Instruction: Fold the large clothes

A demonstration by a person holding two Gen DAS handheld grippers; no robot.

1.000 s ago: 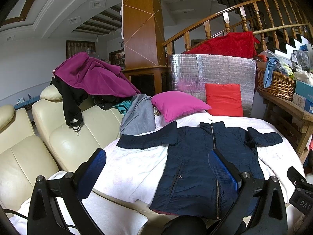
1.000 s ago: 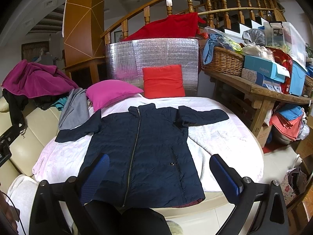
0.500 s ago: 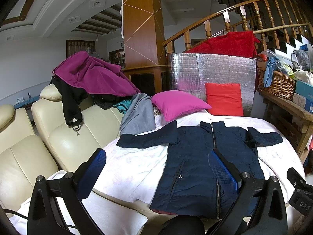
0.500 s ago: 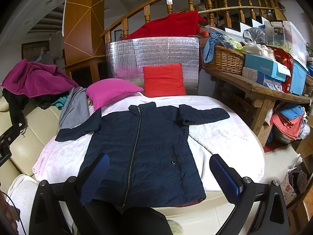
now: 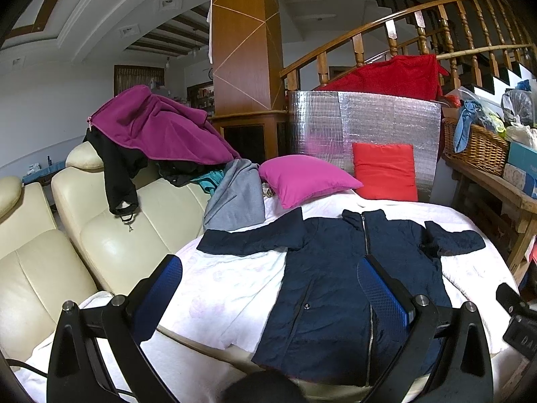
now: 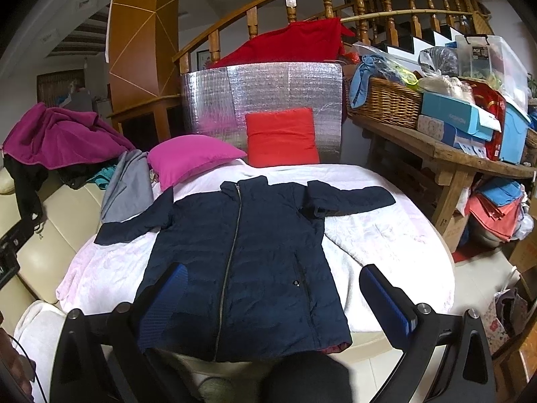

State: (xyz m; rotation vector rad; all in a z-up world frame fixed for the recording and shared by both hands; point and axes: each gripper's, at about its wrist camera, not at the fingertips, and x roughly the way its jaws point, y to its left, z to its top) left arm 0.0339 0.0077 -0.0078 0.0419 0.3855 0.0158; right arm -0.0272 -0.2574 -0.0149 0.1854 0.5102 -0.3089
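One navy jacket (image 6: pixel 248 252) lies flat on a white-covered table (image 6: pixel 386 235); two cushions at its far edge; left gripper (image 5: pixel 268 288) and right gripper (image 6: pixel 272 297) spread, empty.

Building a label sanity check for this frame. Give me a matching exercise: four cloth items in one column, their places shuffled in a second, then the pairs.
Things:
1. navy quilted zip jacket
2. magenta square cushion
3. red square cushion
4. purple fleece garment

Places:
A. draped over the back of the cream leather sofa
B. leaning upright against the silver foil panel
C. spread flat, front up, sleeves out, on the white cover
D. lying on the cover's far left, beside the grey garment

Pairs: 1-C, 2-D, 3-B, 4-A
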